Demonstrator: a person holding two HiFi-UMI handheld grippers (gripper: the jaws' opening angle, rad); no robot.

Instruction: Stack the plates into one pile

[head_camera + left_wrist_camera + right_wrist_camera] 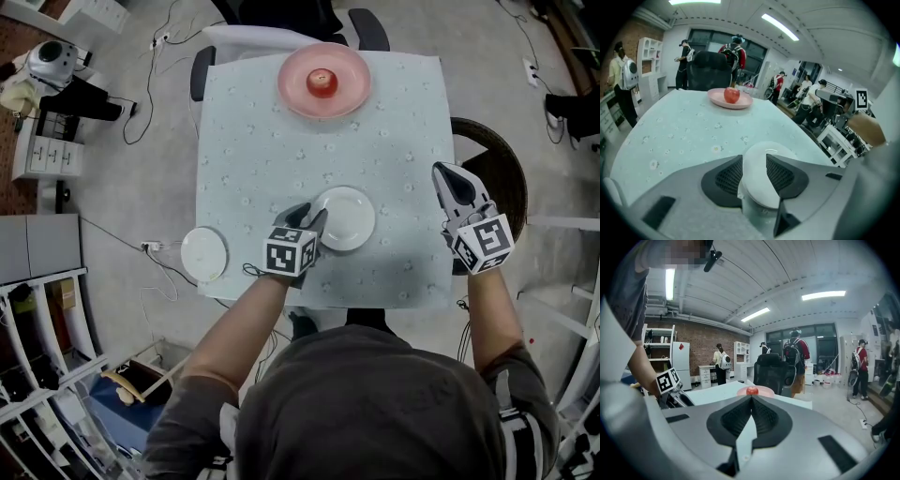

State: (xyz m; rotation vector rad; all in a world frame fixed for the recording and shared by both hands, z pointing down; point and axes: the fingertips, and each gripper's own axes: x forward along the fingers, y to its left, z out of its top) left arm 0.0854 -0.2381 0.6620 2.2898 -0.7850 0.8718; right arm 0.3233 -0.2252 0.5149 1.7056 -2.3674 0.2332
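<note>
Overhead, a white plate (346, 217) is seen flat on the table (253, 131), with the left gripper (309, 225) at its near-left rim. A second white plate (204, 253) lies just beyond the table's left edge, and a pink plate (323, 80) carrying an apple (322, 82) sits at the far side. The right gripper (455, 192) is held over the table's right edge.

From the left gripper view, the left gripper (753, 161) is shown with its jaws apart and the white plate (764, 173) between them, apparently unpressed. If it is withdrawn askew, the rim could be caught and the plate dragged.

From the right gripper view, the right gripper (751, 401) is shown with jaws together, empty.
</note>
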